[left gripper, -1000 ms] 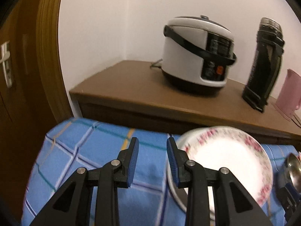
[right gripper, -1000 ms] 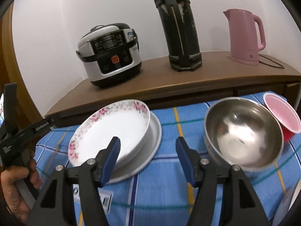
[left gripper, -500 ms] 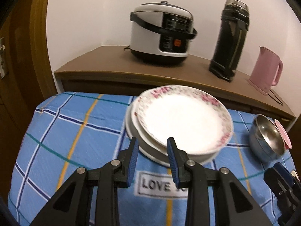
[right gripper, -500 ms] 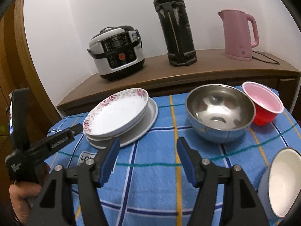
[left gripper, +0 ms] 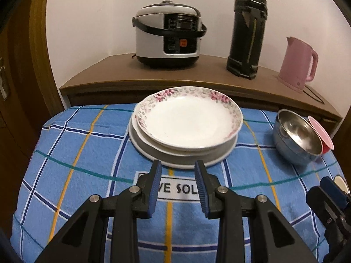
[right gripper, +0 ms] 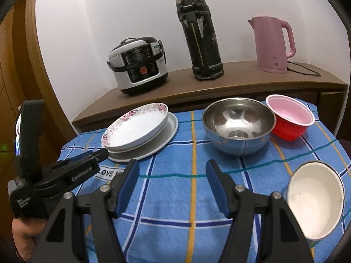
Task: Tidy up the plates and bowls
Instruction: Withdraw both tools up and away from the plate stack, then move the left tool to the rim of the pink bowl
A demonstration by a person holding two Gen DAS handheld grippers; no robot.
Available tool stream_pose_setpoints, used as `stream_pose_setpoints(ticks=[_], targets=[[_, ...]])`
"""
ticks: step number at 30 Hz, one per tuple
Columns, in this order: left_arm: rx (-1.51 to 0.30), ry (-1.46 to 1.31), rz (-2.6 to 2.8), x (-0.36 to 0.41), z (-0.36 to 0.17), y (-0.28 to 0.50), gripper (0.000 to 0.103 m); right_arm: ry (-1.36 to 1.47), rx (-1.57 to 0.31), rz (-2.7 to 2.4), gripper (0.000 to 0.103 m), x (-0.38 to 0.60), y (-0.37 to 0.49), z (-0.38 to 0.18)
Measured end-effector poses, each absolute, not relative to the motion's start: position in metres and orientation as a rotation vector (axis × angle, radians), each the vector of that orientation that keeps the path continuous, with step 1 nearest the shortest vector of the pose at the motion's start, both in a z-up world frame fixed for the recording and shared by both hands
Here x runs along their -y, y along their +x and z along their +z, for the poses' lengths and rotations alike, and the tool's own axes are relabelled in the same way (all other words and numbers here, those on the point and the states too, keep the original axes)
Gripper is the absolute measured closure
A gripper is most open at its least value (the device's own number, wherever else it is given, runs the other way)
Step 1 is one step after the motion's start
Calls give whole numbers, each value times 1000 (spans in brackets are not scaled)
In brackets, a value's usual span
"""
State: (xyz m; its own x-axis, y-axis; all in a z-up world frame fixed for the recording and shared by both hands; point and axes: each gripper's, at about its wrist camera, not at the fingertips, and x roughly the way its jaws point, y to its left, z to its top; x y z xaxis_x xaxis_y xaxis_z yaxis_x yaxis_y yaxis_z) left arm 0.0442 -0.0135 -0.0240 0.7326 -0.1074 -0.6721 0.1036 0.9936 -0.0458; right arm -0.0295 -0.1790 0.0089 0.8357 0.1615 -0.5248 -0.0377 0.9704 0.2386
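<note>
left gripper [left gripper: 177,173]: blue-padded fingers [left gripper: 154,182] parted by a narrow gap, nothing between them, hovering over the blue checked cloth [left gripper: 72,160] just short of the plate stack. pads not touching the plates. in the right wrist view the same gripper [right gripper: 103,153] shows from the side, tip near the stack's front edge, held by a hand [right gripper: 24,236] at lower left.

right gripper [right gripper: 172,175]: fingers [right gripper: 129,182] spread wider, empty, over bare cloth between the plates and the bowls.

plate stack: floral-rimmed plate [left gripper: 188,118] on top, what looks like another white plate under it, all resting on a wider plain grey plate [left gripper: 151,151]. stack sits toward the back left of the surface.

bowls: steel bowl [right gripper: 238,126] to the right of the stack, upright. red bowl with pink inside [right gripper: 289,120] touching or just beside the steel bowl's right side, tilted. white bowl [right gripper: 314,199] near the front right edge, tipped toward the camera, well apart from the other two.

behind, on a brown sideboard [right gripper: 230,85]: rice cooker [right gripper: 137,65], tall black flask [right gripper: 201,37], pink kettle [right gripper: 273,43] with its cord.
</note>
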Motion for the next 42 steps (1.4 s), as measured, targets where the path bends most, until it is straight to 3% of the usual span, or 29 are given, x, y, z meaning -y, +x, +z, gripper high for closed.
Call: stream_pose_setpoints(ticks=[31, 42], targets=[[-756, 51, -300, 81, -25, 8, 69, 228, -574, 64, 39, 229, -76, 4], [-734, 89, -413, 120, -10, 1, 69, 245, -528, 14, 47, 264, -93, 22]])
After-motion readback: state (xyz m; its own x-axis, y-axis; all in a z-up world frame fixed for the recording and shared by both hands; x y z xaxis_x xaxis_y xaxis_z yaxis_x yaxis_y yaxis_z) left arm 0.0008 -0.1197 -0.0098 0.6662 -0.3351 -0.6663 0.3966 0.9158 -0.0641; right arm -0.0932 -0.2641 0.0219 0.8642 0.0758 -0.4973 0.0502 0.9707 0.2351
